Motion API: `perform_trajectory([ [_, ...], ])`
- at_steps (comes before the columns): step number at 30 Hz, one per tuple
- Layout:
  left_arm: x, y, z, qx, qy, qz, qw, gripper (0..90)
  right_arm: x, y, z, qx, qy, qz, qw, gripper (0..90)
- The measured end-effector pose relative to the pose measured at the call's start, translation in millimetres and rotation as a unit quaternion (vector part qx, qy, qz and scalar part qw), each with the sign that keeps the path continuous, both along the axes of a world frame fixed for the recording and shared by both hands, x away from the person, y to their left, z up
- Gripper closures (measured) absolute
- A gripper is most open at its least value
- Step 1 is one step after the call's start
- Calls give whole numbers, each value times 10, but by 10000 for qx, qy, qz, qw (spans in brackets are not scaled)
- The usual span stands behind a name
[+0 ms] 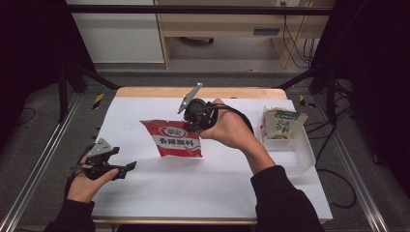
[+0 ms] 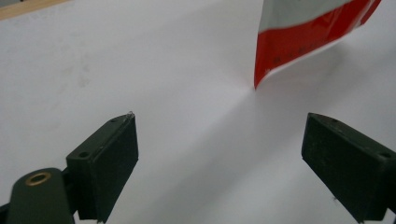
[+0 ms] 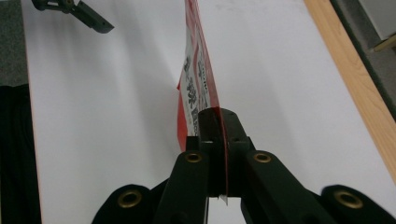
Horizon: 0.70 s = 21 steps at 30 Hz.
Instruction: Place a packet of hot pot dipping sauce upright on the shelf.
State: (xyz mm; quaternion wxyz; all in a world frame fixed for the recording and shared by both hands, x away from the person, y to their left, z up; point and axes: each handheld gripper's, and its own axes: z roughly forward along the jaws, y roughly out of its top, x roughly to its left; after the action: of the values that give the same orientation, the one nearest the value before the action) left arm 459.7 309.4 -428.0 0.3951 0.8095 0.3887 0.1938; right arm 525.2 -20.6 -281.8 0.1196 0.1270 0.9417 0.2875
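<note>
You have two grippers at the white table (image 1: pixel 145 193): the left gripper (image 1: pixel 126 168) and the right gripper (image 1: pixel 189 124), one in each hand. Two hands show, and two dark sleeves. Two snack packets are out: one red packet (image 1: pixel 175 139) and one green-and-white packet (image 1: pixel 283 123). One clear plastic tub (image 1: pixel 304 159) sits at the right edge. That makes one table, one tub, two packets, two grippers.
</note>
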Motion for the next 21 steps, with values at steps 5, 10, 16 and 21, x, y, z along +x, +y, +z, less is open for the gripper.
perform_trajectory([
  [5,-6,-23,-88,41,59,29,10000,111,14,-143,62,89,-106,-129,9998,900],
  [10,4,-46,-139,155,111,-14,9998,109,9,-291,117,178,-169,-220,9995,900],
  [16,4,-20,-164,169,145,6,9998,107,-15,-428,169,168,-220,-296,9992,900],
  [21,13,11,-176,149,141,28,9998,103,-15,-559,194,196,-253,-403,9987,900],
])
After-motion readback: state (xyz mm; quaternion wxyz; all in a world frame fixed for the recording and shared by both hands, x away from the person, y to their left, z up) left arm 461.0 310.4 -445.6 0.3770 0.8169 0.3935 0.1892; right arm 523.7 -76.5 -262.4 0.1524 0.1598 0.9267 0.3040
